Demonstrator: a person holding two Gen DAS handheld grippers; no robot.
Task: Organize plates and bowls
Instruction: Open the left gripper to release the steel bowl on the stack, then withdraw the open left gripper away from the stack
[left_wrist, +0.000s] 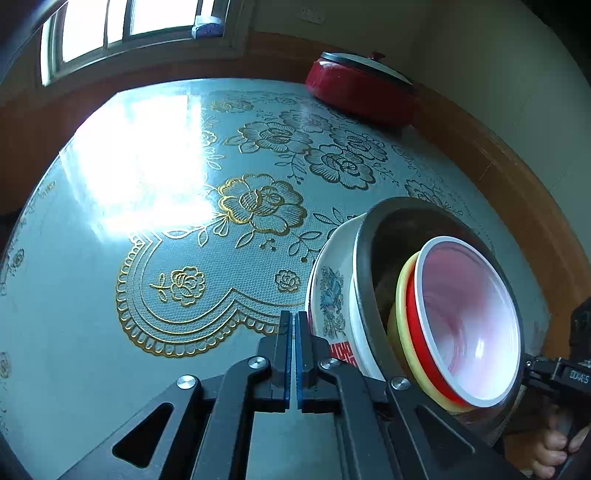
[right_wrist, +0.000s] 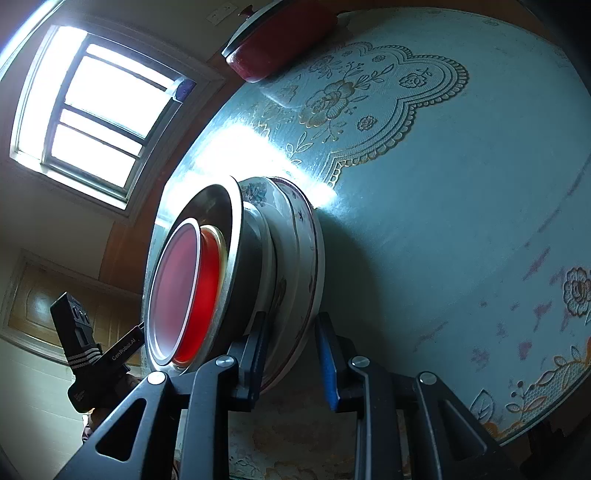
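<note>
A stack of dishes stands on the table (left_wrist: 92, 277). From the bottom up it holds flowered plates (right_wrist: 308, 251), a white bowl with a blue bird pattern (left_wrist: 332, 295), a metal bowl (right_wrist: 236, 266), a yellow bowl (left_wrist: 402, 295) and a red bowl with a white rim (left_wrist: 469, 321). My left gripper (left_wrist: 294, 317) is shut with nothing in it, just left of the white bowl's wall. My right gripper (right_wrist: 291, 321) straddles the near rim of the plates. Its left pad sits close against the stack, while a gap shows at the right pad.
A red pot with a lid (left_wrist: 362, 88) stands at the table's far edge by the wall. The blue flowered tablecloth (right_wrist: 443, 184) spreads left of the stack under window glare. A hand (left_wrist: 554, 454) holds the right gripper at the lower right.
</note>
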